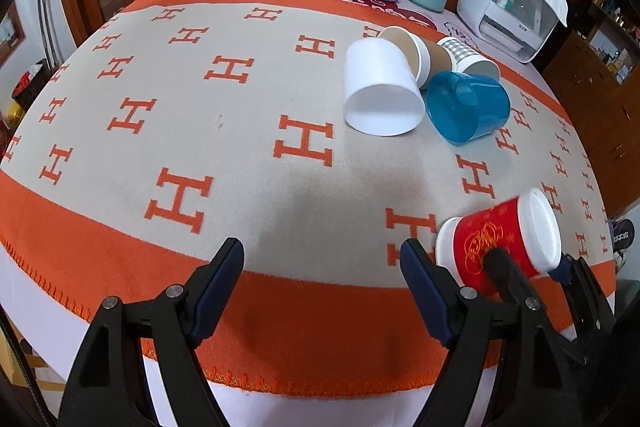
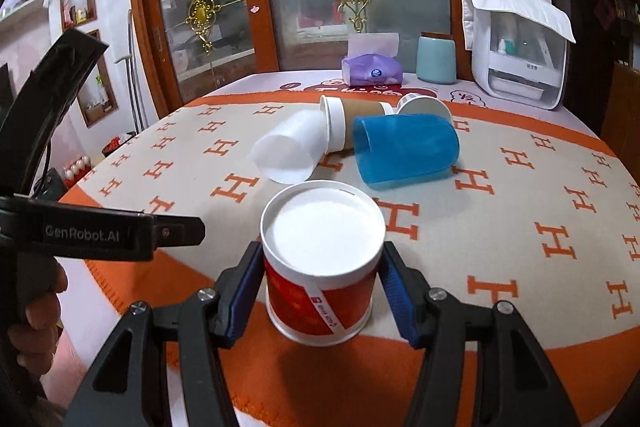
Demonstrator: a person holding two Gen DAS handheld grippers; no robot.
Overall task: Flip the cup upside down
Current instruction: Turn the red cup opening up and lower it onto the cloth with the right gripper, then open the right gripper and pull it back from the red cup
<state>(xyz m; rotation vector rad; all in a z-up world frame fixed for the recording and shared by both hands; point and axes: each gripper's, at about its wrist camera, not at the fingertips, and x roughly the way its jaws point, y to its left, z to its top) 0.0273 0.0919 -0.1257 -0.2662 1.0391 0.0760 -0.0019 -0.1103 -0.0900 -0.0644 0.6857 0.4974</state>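
Red paper cup [image 2: 320, 279], white-based, clamped between right fingers [image 2: 240, 301]; left fingers [image 1: 222, 283] apart.

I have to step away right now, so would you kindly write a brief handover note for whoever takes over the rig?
Right claw: shut on the red cup, fingers on either side of its wall. The cup is held tilted at the near edge of the table, its recessed white base turned up toward the camera, its lower rim at the cloth.
Left claw: open, holding nothing, hovering beside it.
Four other cups lie on their sides further back: white cup, brown cup, checked cup, blue cup.
Done: red cup grasped and mostly turned over.
Left: set it down squarely on its rim and release.
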